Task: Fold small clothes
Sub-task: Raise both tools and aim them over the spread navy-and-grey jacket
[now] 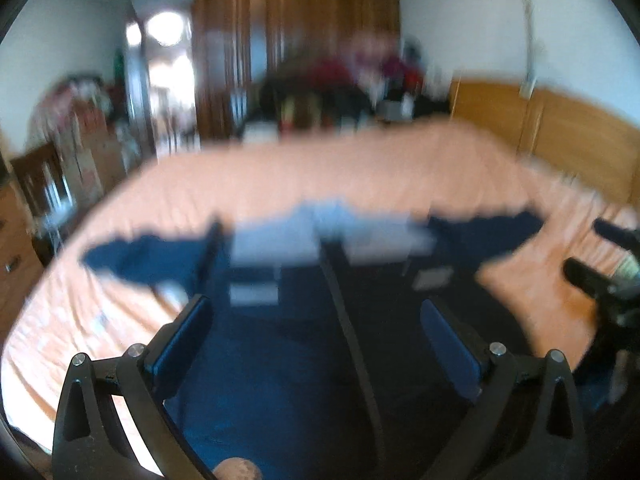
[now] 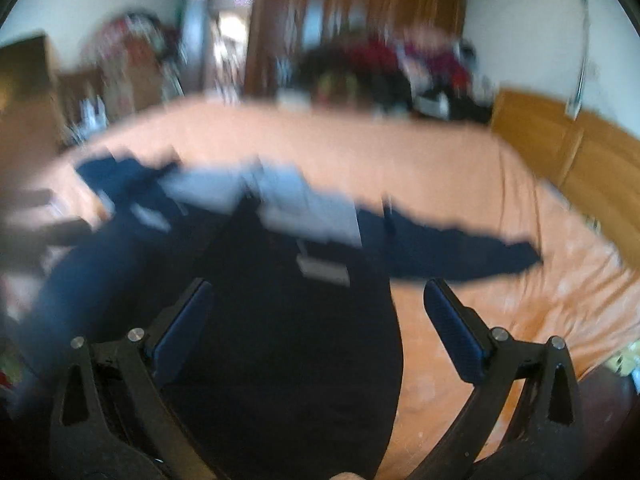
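A dark navy jacket (image 1: pixel 288 352) with a pale grey yoke and a centre zip lies spread on the orange bed sheet (image 1: pixel 360 168), sleeves out to both sides. Both views are blurred. My left gripper (image 1: pixel 316 308) hangs open above the jacket's lower front, nothing between its blue pads. My right gripper (image 2: pixel 316 292) is open too, over the jacket (image 2: pixel 288 340) near its right edge, with its right finger (image 2: pixel 452 328) over bare sheet (image 2: pixel 460 360). The right gripper also shows as a black shape (image 1: pixel 600 276) at the left wrist view's right edge.
The bed fills the middle of both views. A wooden headboard (image 1: pixel 560 132) runs along the right. A brown wardrobe (image 1: pixel 296 40) and piled clothes (image 1: pixel 352 80) stand behind the bed. Boxes and a chair (image 1: pixel 72 152) crowd the left side by a doorway.
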`<state>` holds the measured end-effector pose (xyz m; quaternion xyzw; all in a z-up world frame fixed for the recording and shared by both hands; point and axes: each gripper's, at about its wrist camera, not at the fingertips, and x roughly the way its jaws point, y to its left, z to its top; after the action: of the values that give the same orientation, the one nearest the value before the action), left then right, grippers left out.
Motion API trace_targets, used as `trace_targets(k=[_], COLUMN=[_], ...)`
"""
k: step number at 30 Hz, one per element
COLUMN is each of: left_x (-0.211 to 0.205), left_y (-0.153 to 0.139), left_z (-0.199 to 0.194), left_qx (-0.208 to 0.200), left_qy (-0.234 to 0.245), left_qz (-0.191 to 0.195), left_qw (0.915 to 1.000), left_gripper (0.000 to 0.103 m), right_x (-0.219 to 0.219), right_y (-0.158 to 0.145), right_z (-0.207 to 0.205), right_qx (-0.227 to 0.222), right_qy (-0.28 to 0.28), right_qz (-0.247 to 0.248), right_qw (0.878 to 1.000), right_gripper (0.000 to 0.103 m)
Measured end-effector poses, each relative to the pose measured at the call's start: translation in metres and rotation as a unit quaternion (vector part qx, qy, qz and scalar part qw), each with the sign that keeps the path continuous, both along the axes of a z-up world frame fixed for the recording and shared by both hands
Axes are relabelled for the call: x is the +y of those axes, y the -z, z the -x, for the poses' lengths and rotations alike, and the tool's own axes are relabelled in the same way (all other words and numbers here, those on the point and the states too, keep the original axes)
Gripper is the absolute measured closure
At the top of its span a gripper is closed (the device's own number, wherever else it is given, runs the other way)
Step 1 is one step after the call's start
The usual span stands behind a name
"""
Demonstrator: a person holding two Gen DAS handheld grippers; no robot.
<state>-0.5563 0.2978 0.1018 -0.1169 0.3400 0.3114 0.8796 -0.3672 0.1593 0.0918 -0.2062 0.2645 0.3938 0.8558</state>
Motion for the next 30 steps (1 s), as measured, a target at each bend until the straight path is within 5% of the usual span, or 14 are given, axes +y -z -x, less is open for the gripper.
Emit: trace_targets(k=[5, 12, 19, 22, 26, 29, 30], left_x=[0.071, 0.069, 0.069, 0.071, 0.069, 0.063, 0.063], left_y=[0.112, 0.139, 0.129, 0.122, 0.105, 0.088, 0.084], left_z=[-0.033, -0.030, -0.026, -0.027, -0.049, -0.076, -0.084], left_qx=[0.114, 0.108, 0.115, 0.110, 0.095, 0.077, 0.072], left_qy=[-0.072, -0.080, -0.079, -0.101, -0.102, -0.081, -0.075], left_qz=[0.093, 0.096, 0.109, 0.114, 0.093, 0.072, 0.073], left_qw=[0.9865, 0.9864, 0.9842, 0.9822, 0.9859, 0.9911, 0.9919], left_gripper=[0.003, 0.000, 0.000, 0.000, 0.001, 0.001, 0.001], right_x=[0.016, -0.025, -0.042, -0.069, -0.104, -0.133, -0.152], right_y=[0.114, 0.134, 0.095, 0.056, 0.024, 0.029, 0.036], right_z=[-0.056, -0.070, -0.091, -0.146, -0.263, -0.352, -0.392], right_qx=[0.101, 0.209, 0.240, 0.231, 0.147, 0.208, 0.243], right_qy=[0.038, 0.045, -0.033, -0.013, 0.099, 0.154, 0.183], right_qz=[0.125, 0.040, 0.080, 0.035, 0.022, -0.019, -0.049], right_qw=[0.986, 0.976, 0.967, 0.972, 0.984, 0.966, 0.951], right_gripper=[0.000, 0.000, 0.000, 0.000, 0.000, 0.000, 0.000])
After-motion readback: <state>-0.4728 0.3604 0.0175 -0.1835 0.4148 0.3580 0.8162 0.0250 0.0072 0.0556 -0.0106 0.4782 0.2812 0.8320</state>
